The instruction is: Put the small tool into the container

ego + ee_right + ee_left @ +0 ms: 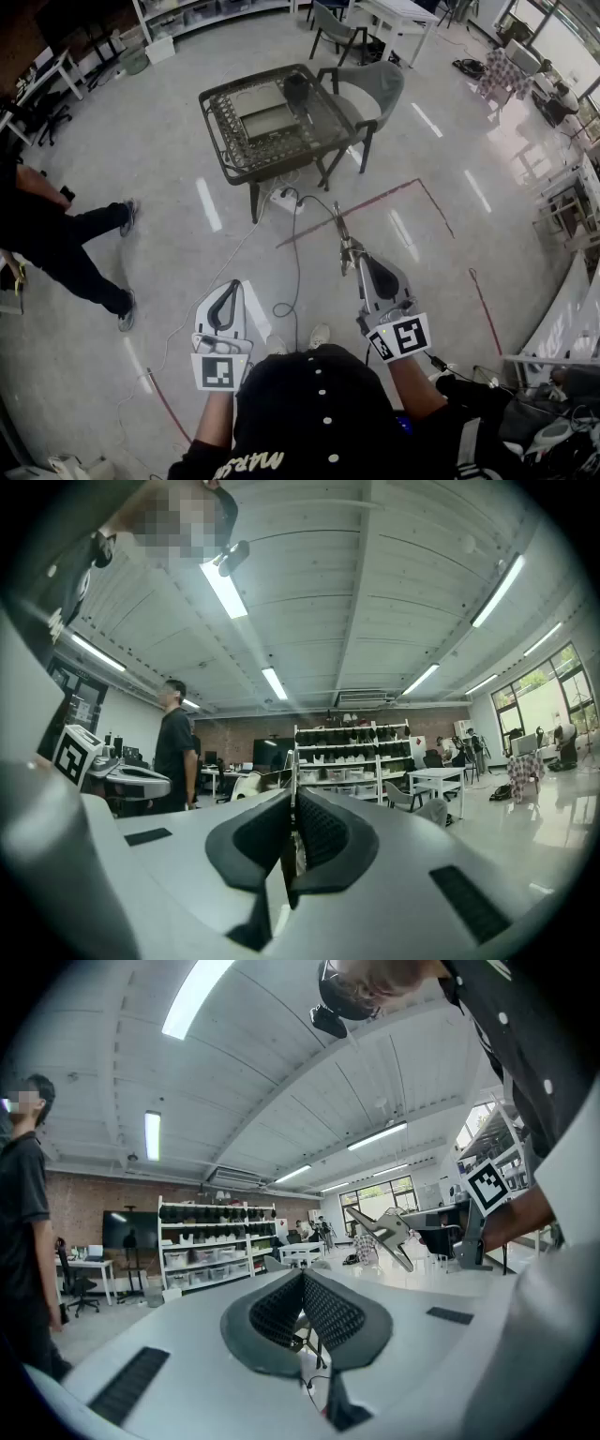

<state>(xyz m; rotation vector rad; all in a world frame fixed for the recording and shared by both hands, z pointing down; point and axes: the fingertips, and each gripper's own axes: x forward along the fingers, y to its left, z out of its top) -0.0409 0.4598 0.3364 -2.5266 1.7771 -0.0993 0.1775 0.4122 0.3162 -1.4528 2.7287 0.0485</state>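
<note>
My right gripper (356, 262) is shut on a thin metal tool (341, 232) that sticks out forward over the floor. In the right gripper view the tool's edge (292, 803) shows as a narrow strip between the closed pads. The left gripper view shows the same tool (382, 1233) from the side. My left gripper (228, 287) is shut with nothing in it, its pads meeting at the tips (302, 1277). Both grippers are held well short of the dark lattice table (234, 150). A dark cup-like container (295, 88) and a grey tray (267, 112) sit on it.
A grey chair (373, 86) stands at the table's right side. A power strip and cable (287, 201) lie on the floor in front of the table. Red tape lines (394, 195) mark the floor. A person in dark clothes (66, 246) stands at the left.
</note>
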